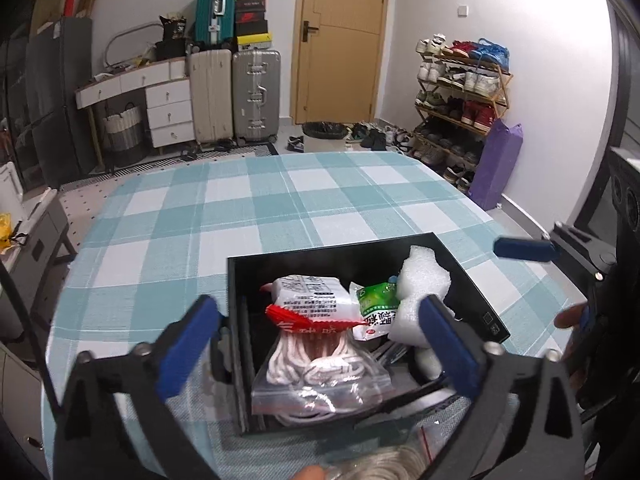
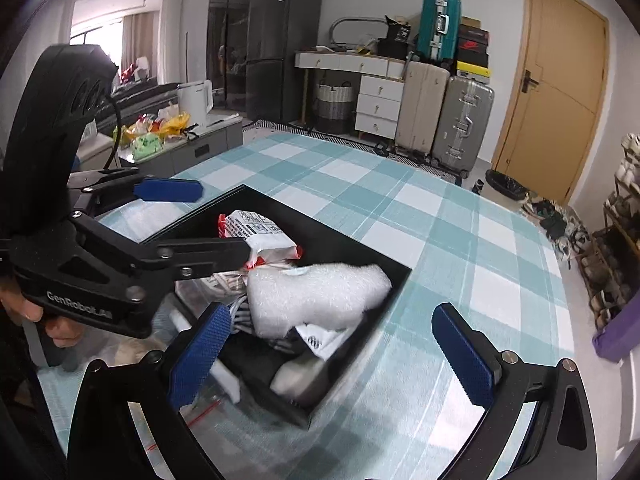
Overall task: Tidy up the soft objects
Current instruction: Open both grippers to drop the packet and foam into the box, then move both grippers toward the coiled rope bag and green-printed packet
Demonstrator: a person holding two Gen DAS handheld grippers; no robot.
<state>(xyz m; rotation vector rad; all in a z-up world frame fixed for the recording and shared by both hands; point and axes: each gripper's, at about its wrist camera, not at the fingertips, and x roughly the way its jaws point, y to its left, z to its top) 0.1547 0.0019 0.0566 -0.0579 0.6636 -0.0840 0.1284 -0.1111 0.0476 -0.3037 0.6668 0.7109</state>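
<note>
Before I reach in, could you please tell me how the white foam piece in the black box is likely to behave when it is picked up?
The white foam piece looks like crinkled foam sheet, so it should be very light and squash under the pads. It lies loosely on top of the other packets in the black box, so it should lift free easily. Its lumpy, bent shape suggests it may flop rather than stay stiff.

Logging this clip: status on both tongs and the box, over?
Both tongs open, left tongs and right tongs hold nothing. Black box holds zip bag of cord, snack packs, white foam. Nothing in the way.
</note>
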